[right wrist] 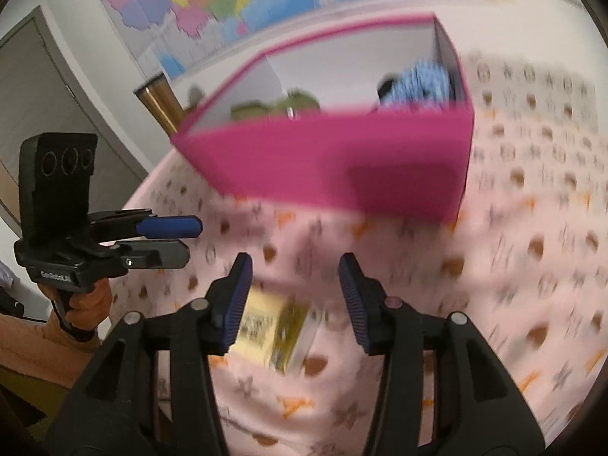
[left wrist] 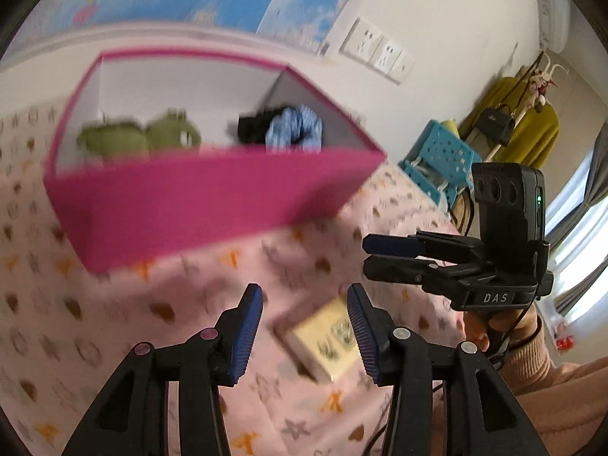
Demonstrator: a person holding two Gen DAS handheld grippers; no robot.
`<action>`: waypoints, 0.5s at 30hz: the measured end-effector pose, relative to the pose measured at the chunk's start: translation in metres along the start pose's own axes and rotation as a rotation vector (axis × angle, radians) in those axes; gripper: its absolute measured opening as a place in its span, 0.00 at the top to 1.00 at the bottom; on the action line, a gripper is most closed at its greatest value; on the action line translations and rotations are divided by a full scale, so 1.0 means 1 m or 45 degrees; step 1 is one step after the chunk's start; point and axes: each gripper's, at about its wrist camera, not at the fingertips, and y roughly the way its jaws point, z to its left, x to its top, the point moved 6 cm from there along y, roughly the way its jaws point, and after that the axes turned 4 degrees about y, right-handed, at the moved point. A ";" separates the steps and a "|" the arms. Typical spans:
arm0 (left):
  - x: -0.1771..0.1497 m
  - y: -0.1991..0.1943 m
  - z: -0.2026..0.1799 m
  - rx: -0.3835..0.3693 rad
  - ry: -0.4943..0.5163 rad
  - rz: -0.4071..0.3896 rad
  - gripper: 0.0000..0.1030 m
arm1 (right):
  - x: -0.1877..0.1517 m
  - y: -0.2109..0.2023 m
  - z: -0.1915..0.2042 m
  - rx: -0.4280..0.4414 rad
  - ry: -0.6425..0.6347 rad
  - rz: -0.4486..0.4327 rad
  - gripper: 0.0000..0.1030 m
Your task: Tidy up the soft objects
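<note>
Both grippers, left gripper [left wrist: 305, 326] and right gripper [right wrist: 295, 296], agape before pink box [left wrist: 212, 193]

- big colourful map [right wrist: 212, 3] on the white wall, blue sea and patchwork regions
- row of white wall sockets [left wrist: 376, 51] to the right of it
- pink patterned blanket [left wrist: 57, 304] covers the whole surface up front
- blue plastic stool [left wrist: 440, 159] past the blanket's edge
- coat rack [left wrist: 528, 87] with a mustard garment and a black bag
- bright window [left wrist: 581, 235] with a grey curtain, daylight coming in
- grey door [right wrist: 34, 106] on the other side
</note>
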 end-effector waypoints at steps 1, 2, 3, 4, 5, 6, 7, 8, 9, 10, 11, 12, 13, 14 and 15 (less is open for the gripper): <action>-0.007 0.003 0.000 -0.007 -0.016 0.016 0.54 | -0.006 0.002 -0.001 -0.005 0.009 0.014 0.52; -0.013 0.006 0.000 -0.016 -0.028 0.031 0.54 | -0.011 0.003 -0.002 -0.009 0.020 0.027 0.52; -0.019 0.009 0.000 -0.021 -0.037 0.049 0.54 | -0.017 0.005 -0.003 -0.009 0.034 0.040 0.52; -0.024 0.011 0.000 -0.018 -0.046 0.061 0.54 | -0.019 0.005 -0.004 -0.010 0.041 0.045 0.52; -0.030 0.014 0.001 -0.027 -0.067 0.076 0.54 | -0.022 0.005 -0.005 -0.015 0.049 0.048 0.52; -0.034 0.016 0.000 -0.038 -0.078 0.085 0.54 | -0.025 0.005 -0.006 -0.018 0.057 0.048 0.52; -0.038 0.018 0.000 -0.049 -0.088 0.092 0.54 | -0.027 0.005 -0.006 -0.017 0.062 0.046 0.52; -0.041 0.020 -0.002 -0.053 -0.095 0.097 0.54 | -0.028 0.006 -0.006 -0.015 0.067 0.046 0.52; -0.044 0.021 -0.003 -0.055 -0.099 0.102 0.55 | -0.030 0.006 -0.006 -0.015 0.073 0.046 0.52; -0.047 0.023 -0.004 -0.063 -0.105 0.108 0.55 | -0.031 0.007 -0.006 -0.015 0.077 0.047 0.52; -0.050 0.024 -0.006 -0.069 -0.111 0.115 0.55 | -0.033 0.007 -0.006 -0.010 0.081 0.051 0.52; -0.052 0.027 -0.008 -0.072 -0.114 0.126 0.56 | -0.035 0.009 -0.005 -0.008 0.084 0.052 0.52; -0.053 0.029 -0.008 -0.071 -0.115 0.134 0.56 | -0.036 0.010 -0.005 -0.006 0.085 0.055 0.52; -0.055 0.031 -0.010 -0.075 -0.116 0.142 0.57 | -0.037 0.010 -0.003 -0.004 0.084 0.058 0.52; -0.057 0.033 -0.010 -0.081 -0.116 0.152 0.58 | -0.038 0.011 -0.002 -0.003 0.084 0.060 0.52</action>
